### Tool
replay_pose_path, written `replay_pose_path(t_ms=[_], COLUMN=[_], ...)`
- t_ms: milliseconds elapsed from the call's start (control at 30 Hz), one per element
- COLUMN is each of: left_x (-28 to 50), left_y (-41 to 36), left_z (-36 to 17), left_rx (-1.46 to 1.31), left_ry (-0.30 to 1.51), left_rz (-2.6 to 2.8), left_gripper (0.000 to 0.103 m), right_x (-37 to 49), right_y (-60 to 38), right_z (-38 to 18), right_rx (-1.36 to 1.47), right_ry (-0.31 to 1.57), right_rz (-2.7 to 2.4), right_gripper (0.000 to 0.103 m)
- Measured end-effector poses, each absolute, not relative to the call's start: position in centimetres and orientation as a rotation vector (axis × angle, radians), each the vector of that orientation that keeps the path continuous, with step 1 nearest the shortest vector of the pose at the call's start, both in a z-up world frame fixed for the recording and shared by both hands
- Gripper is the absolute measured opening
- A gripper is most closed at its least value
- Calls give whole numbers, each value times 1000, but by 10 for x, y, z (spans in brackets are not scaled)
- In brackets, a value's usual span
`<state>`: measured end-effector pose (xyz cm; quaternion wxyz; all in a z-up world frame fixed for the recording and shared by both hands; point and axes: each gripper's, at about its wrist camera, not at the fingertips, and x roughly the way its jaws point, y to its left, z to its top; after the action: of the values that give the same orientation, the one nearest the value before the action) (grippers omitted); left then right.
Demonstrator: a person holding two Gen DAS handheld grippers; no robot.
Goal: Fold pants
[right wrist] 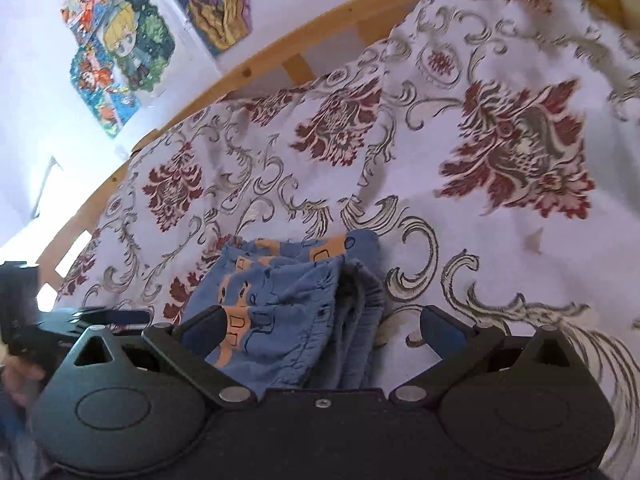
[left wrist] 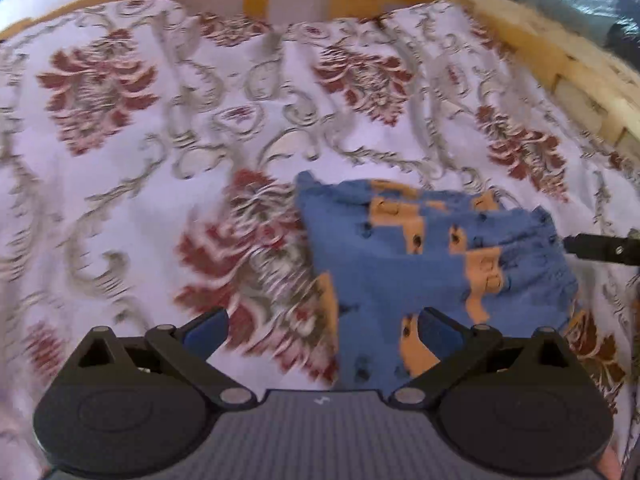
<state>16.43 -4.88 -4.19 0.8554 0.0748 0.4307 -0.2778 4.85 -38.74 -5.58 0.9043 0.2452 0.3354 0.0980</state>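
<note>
Pants lie bunched in a small folded bundle on the bed, near both tools. Left tool and right tool are both spread wide, grasping nothing. To finish neatly, I would press the loose right edge flat and square the layers.

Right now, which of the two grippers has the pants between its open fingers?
The right gripper: the folded blue pants lie between its fingers. The left gripper mostly frames bedspread.
</note>
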Motion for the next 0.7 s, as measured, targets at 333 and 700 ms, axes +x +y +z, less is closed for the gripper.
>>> replay_pose_path(t_ms=[333, 700], left_x=[173, 175], left_y=[-60, -64], left_z=[-66, -69], left_rx=[176, 166], left_ry=[881, 922], left_rz=[-776, -744], left_gripper=[103, 102], right_x=[68, 70], right_y=[-394, -388], right_z=[-74, -84], right_rx=[526, 552], right_ry=[723, 761], right_rz=[288, 301], right_gripper=[82, 65])
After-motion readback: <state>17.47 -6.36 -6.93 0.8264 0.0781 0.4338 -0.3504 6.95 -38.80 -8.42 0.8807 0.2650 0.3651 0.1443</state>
